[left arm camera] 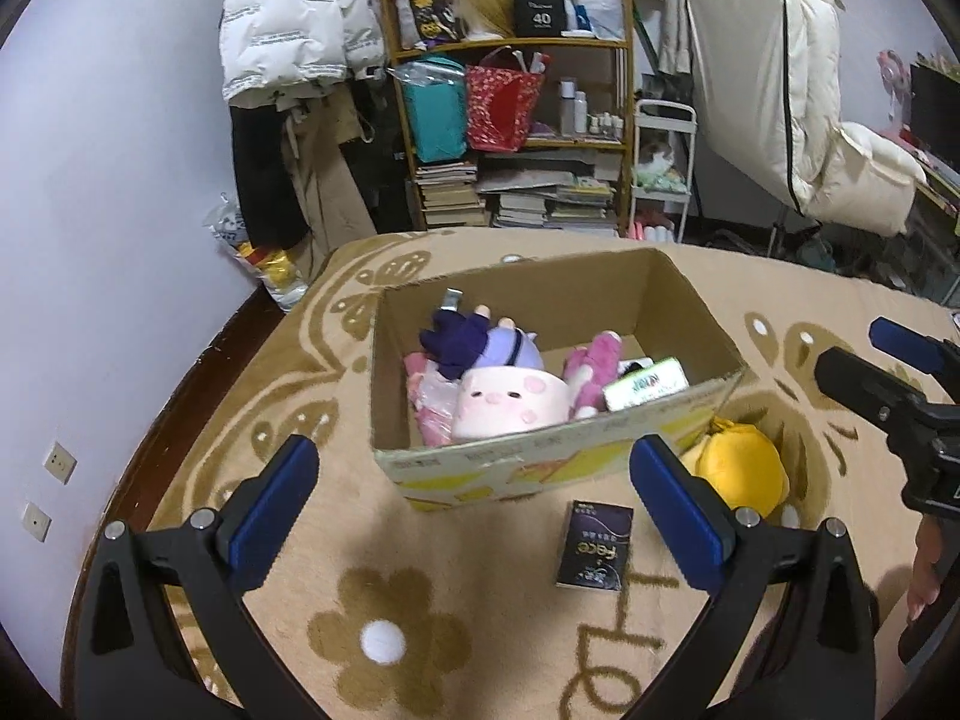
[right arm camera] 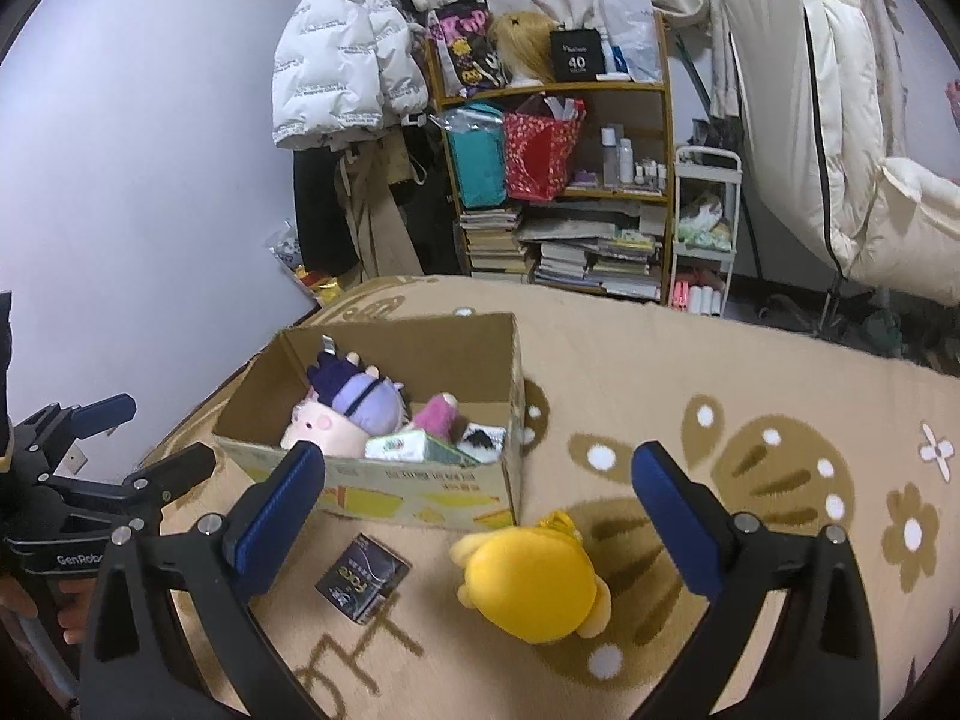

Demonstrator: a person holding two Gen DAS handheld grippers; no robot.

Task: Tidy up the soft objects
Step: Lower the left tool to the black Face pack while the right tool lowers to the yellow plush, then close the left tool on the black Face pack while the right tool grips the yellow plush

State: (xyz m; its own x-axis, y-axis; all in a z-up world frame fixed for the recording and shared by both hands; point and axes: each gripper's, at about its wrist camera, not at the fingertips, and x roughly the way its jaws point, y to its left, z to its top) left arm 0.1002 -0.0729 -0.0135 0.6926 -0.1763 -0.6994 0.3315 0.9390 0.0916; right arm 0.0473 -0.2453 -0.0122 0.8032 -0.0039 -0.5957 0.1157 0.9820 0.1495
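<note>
Right wrist view: the round yellow plush toy (right arm camera: 531, 585) lies just outside the open cardboard box (right arm camera: 384, 495), between the right gripper (right arm camera: 480, 510)'s spread fingers; the left gripper (left arm camera: 474, 501), also spread, sits farther off

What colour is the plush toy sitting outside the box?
Yellow. The plush toy shows best in the right wrist view.

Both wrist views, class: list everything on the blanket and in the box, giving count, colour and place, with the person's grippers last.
cardboard box: one, brown, open, on the blanket
plush toys: several, pink and purple, inside the box
tissue pack: one, white-green, in the box
yellow plush: one, on the blanket beside the box
dark packet: one, on the blanket before the box
blanket: one, tan, flowered
left gripper: open
right gripper: open, above the yellow plush
</note>
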